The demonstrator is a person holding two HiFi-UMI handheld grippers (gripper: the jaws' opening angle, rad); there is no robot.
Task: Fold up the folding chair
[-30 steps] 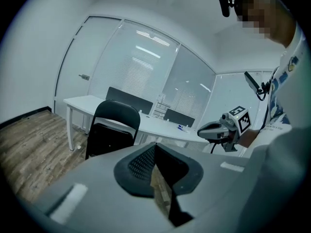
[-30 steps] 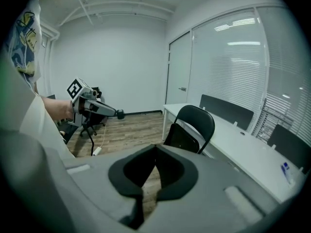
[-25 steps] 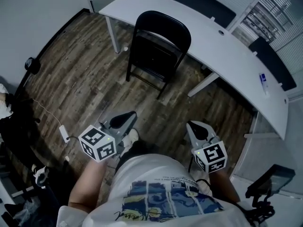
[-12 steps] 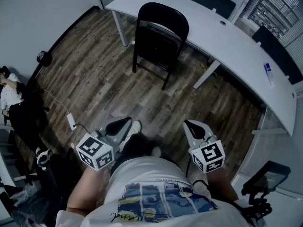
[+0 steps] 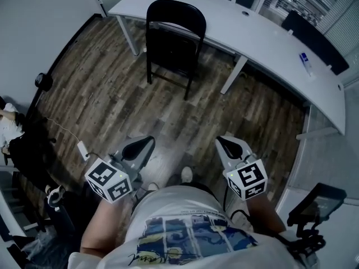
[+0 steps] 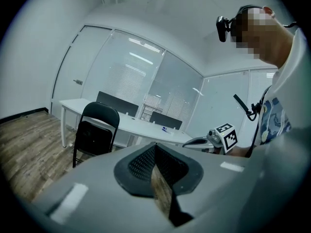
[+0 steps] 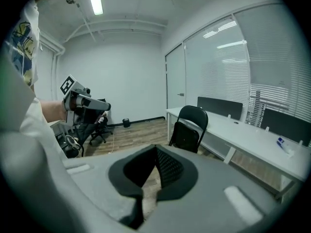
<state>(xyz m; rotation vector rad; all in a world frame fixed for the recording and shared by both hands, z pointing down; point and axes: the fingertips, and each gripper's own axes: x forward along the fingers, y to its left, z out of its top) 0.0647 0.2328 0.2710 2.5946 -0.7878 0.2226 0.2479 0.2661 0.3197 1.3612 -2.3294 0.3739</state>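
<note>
So the dark wood-plank floor (image 5: 112,102) carries pretty much everything here. A black metal folding chair (image 5: 175,22) stands on it, opened out, all its feet down, its front right up against the near edge of a long curved white table (image 5: 275,43). The table's slim white legs (image 5: 231,76) are planted on the same planks. The tabletop is mostly bare, just a small blue-and-white tube-like thing (image 5: 305,60) near the far edge, can't tell what exactly. Off by the wall a white plug block (image 5: 83,148) lies on the floor with a thin white cable (image 5: 59,128) trailing away. One white shoe (image 5: 187,175) is planted on the boards too.
</note>
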